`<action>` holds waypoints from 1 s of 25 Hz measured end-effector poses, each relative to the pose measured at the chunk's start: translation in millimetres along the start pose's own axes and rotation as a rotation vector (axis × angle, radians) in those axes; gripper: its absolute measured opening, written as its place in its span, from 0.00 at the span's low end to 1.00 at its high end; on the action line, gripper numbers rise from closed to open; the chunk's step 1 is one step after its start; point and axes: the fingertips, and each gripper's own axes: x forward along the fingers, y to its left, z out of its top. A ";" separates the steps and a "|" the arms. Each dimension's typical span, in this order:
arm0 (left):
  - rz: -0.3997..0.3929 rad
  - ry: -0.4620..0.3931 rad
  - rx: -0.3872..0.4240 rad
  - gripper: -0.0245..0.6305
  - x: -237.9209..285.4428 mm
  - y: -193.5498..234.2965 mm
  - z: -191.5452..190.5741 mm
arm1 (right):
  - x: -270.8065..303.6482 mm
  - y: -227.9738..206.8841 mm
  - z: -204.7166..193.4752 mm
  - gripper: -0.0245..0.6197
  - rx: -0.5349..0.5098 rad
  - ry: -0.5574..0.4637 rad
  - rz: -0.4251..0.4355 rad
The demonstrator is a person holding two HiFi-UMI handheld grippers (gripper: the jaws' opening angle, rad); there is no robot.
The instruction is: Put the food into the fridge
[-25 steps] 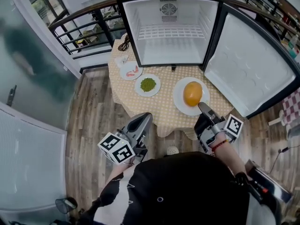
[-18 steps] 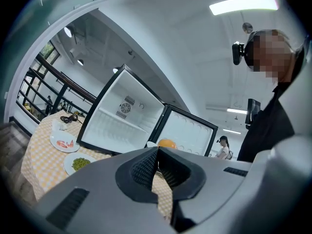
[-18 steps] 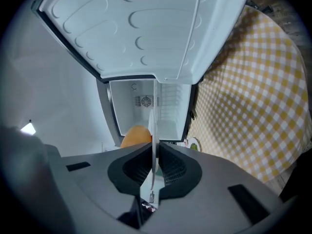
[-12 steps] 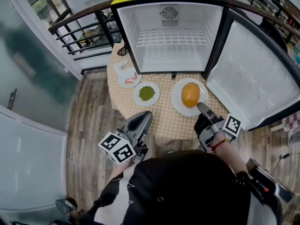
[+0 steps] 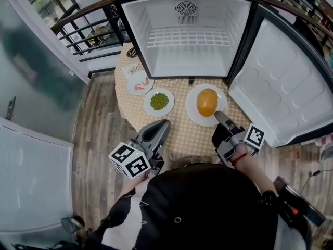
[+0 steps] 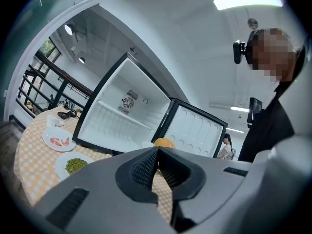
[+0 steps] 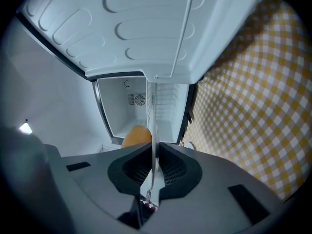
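Observation:
An orange round food lies on a white plate on the checked table, just in front of the open fridge. My right gripper is rolled on its side and shut on that plate's near rim; in the right gripper view the rim shows as a thin white edge between the jaws, with the food beyond. My left gripper is shut and holds nothing, at the table's near edge. A plate of green peas and a plate of shrimp sit to the left.
The fridge is bare inside, with one wire shelf. Its door stands wide open at the right. The yellow checked tablecloth covers a small table. A black railing and a cable lie at the back left.
The plate with the orange food has slid toward the fridge with my right gripper on its rim. My left gripper has come forward to the table's edge. The fridge looks nearer.

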 end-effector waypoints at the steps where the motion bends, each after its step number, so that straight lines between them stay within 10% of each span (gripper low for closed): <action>1: -0.003 0.003 0.000 0.06 1.8 -0.1 -0.1 | 1.0 0.0 -1.5 0.09 0.005 0.003 0.002; 25: -0.041 0.083 -0.043 0.06 37.7 46.7 -5.0 | 40.5 -23.9 9.6 0.09 0.057 -0.046 -0.046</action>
